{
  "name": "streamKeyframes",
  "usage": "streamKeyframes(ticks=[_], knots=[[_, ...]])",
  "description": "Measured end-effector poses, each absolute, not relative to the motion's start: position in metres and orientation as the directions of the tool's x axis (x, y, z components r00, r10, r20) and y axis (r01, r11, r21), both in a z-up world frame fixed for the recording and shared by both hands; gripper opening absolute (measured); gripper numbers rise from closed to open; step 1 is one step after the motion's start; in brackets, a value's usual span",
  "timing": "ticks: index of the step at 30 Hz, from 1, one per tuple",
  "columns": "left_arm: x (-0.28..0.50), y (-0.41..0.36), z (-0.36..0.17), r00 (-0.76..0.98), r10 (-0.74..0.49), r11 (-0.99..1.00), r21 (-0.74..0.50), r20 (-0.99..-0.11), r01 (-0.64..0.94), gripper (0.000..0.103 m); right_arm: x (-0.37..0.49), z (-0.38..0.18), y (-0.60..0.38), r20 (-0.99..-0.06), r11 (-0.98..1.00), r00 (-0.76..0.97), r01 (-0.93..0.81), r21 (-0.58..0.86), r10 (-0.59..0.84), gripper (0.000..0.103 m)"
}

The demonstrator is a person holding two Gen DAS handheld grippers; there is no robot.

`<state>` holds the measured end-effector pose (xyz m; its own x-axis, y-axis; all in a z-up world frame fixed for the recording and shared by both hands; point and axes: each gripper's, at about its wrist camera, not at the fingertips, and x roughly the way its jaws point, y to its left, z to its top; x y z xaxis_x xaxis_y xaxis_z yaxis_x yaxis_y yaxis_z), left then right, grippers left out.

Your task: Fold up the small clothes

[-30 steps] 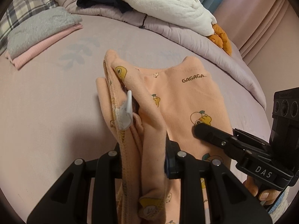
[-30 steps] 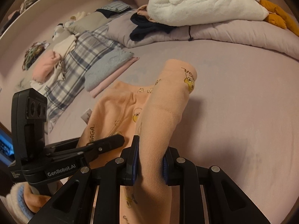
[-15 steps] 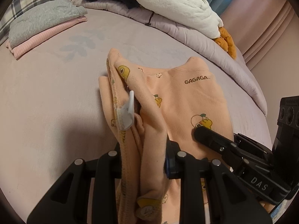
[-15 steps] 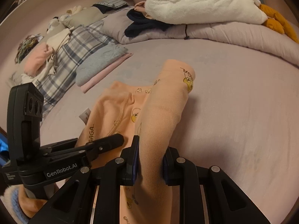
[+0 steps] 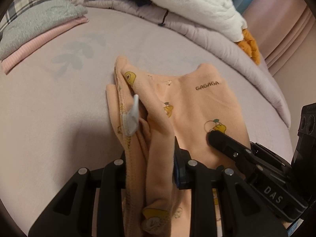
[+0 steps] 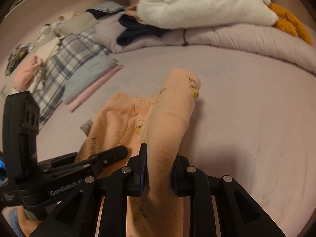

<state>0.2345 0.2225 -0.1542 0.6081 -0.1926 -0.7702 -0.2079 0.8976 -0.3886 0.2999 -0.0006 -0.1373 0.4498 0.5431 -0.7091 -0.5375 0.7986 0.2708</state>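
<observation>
Plaid blanket (image 6: pixel 65 59) spreads wide only for right claw (image 6: pixel 158 169).

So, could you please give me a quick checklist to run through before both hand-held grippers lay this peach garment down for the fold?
1. Left hand-held gripper clamps the peach garment: ok.
2. Right hand-held gripper clamps its bunched side: ok.
3. Bed sheet bare around the garment: ok.
4. Folded grey and pink stack apart from the garment: ok.
5. White care tag tucked in: not ok, it sticks out.
6. Near hem even: cannot tell, hidden.
</observation>
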Motion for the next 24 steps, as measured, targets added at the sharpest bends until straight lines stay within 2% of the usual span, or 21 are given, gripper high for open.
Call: streamKeyframes(ticks=[4, 9, 17, 24], knots=[[0.234, 0.226, -0.161, 0.598, -0.190, 0.901, -0.381, -0.778, -0.209, 0.035, 0.310, -0.153, -0.012, -0.734, 0.813, 0.409, -0.477, 0.334, 0.542, 0.023], [0.232, 0.226, -0.162, 0.599, -0.192, 0.901, -0.381, -0.778, -0.206, 0.037, 0.313, -0.161, -0.022, -0.737, 0.811, 0.376, -0.427, 0.400, 0.562, 0.023], [0.232, 0.226, -0.161, 0.590, -0.179, 0.910, -0.361, -0.787, -0.205, 0.039, 0.313, -0.161, -0.022, -0.758, 0.824, 0.360, -0.400, 0.402, 0.544, 0.025], [0.221, 0.228, -0.158, 0.590, -0.167, 0.916, -0.346, -0.790, -0.204, 0.048, 0.299, -0.156, -0.028, -0.761, 0.820, 0.355, -0.418, 0.391, 0.543, 0.039]])
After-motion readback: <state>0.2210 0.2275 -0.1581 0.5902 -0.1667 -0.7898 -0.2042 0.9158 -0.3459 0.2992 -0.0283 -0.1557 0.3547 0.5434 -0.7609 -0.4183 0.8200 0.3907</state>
